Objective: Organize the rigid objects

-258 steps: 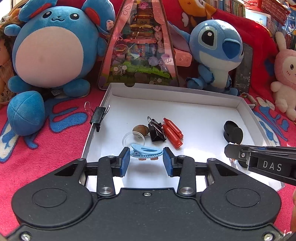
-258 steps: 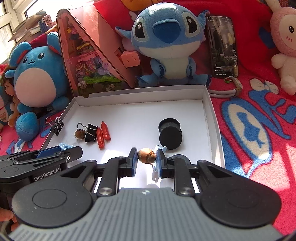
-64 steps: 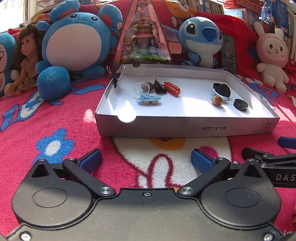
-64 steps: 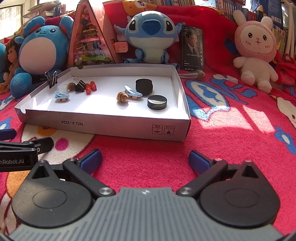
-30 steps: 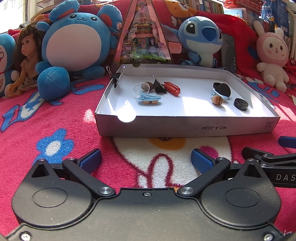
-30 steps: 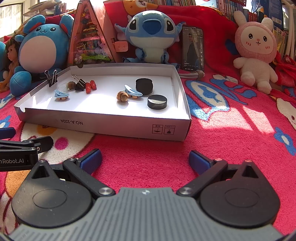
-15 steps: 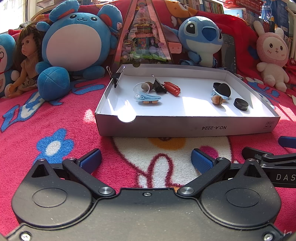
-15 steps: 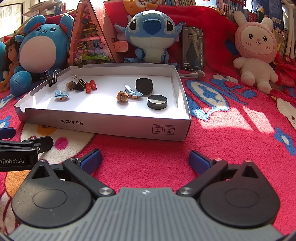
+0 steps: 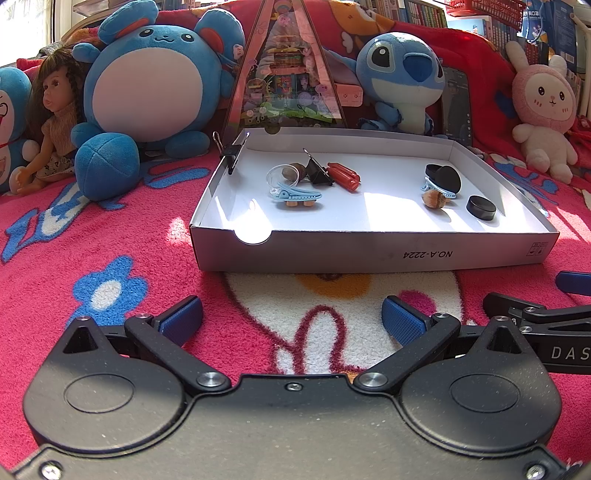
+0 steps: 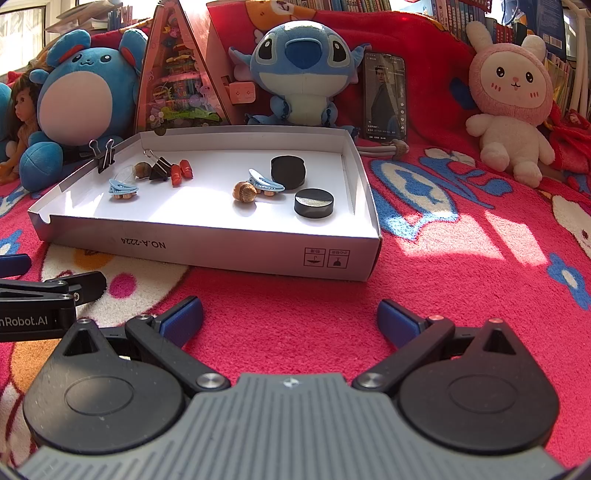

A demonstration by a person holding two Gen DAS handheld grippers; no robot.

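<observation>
You are looking at a red blanket (image 10: 461, 280) with sunlight falling across its right side. Plush toys (image 10: 301, 70) are sitting along the top, bookshelves (image 9: 424, 13) are showing behind them, and a window (image 10: 22, 31) is glowing at the upper left.

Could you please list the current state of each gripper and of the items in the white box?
left gripper: open, empty, over the blanket.
right gripper: open, empty, over the blanket.
white box: open-topped, lying flat.
edge binder clip: clamped on the box's wall.
black binder clip: inside the box, loose.
flat black puck: lying flat.
phone: screen lit, propped upright.
</observation>
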